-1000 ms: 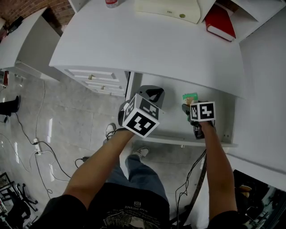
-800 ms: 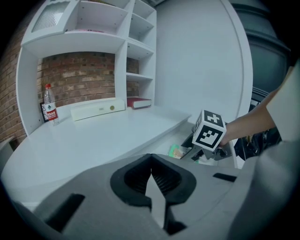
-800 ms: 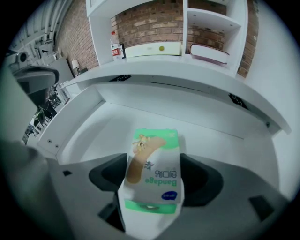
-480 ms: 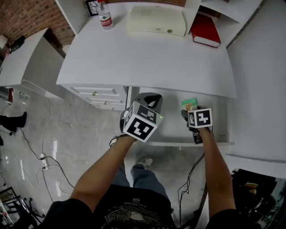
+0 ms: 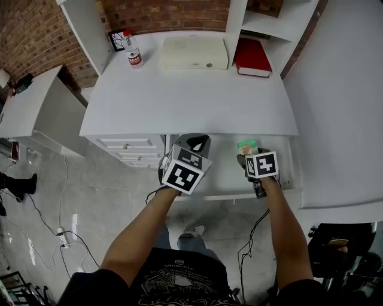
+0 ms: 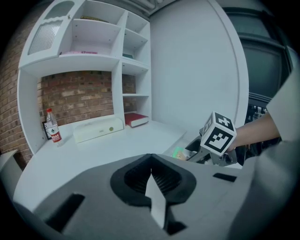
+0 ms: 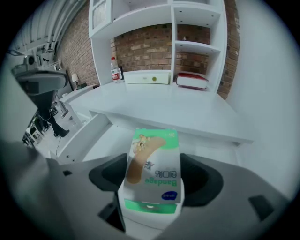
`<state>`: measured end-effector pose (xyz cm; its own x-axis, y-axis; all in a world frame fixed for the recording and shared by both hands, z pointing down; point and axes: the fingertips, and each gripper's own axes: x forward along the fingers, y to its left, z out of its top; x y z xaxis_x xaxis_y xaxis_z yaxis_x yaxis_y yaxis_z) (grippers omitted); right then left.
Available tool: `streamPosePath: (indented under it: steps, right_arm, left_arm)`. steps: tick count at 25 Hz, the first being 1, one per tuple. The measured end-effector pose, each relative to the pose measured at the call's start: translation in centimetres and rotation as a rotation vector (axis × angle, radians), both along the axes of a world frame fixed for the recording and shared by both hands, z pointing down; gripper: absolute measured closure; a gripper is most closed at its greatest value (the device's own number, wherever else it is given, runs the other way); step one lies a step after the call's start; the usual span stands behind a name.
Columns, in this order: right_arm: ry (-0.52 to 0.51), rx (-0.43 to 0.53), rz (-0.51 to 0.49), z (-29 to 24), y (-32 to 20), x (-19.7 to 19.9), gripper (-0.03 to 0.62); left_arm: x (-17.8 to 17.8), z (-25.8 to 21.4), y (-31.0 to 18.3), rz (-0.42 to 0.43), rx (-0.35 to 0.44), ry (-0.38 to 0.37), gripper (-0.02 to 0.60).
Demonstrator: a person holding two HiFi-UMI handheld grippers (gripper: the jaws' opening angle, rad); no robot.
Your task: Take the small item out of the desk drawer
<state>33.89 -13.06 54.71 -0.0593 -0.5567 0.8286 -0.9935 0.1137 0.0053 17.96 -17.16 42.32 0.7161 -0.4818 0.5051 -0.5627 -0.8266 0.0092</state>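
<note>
A white desk (image 5: 191, 101) stood against a red brick wall (image 5: 161, 15), with a white shelf unit (image 6: 93, 51) rising over its back edge. Along that back edge lay a clear plastic bottle with a red label (image 5: 132, 52), a flat cream-coloured case (image 5: 194, 52) and a red book (image 5: 252, 57), all well apart from the grippers. Below the desktop a shallow white drawer (image 5: 224, 173) was pulled out, and the desktop's front edge overhung its rear part. To its left sat a stack of small white drawers (image 5: 128, 146). The right gripper (image 5: 248, 154) held a green-and-white cardboard bandage box (image 7: 152, 173) clamped between its dark pads, over the drawer's right side and just at the desktop's edge. The left gripper (image 5: 194, 143) hung over the drawer's left side with its jaws closed together on nothing. Cables (image 5: 36, 209) trailed across the grey floor.
</note>
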Motion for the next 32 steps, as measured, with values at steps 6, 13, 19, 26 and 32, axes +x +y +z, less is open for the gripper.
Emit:
streamPosePath:
  steps: [6,13,19,26,32]
  right_arm:
    - [-0.009,0.055,0.035,-3.3,1.1,0.4,0.243]
    - [-0.030,0.147,0.123,-8.2,2.7,1.1,0.243]
    - [-0.020,0.215,0.225,-12.1,4.5,2.1,0.243]
    - [0.008,0.310,0.310,-16.7,6.0,2.1,0.243]
    - [0.052,0.386,0.393,-20.6,8.2,1.8,0.243]
  left_arm:
    - [0.4,-1.9,0.7,0.008,0.015,0.005,0.572]
    - [1.8,-4.4,1.1,0.061,0.050,0.019,0.572]
    - [3.5,-7.0,1.0,0.144,0.076,0.040,0.572]
    - [5.3,-9.3,1.9,0.263,0.093,0.070,0.572]
    - [5.9,-11.2,2.8,0.351,0.118,0.091,0.572]
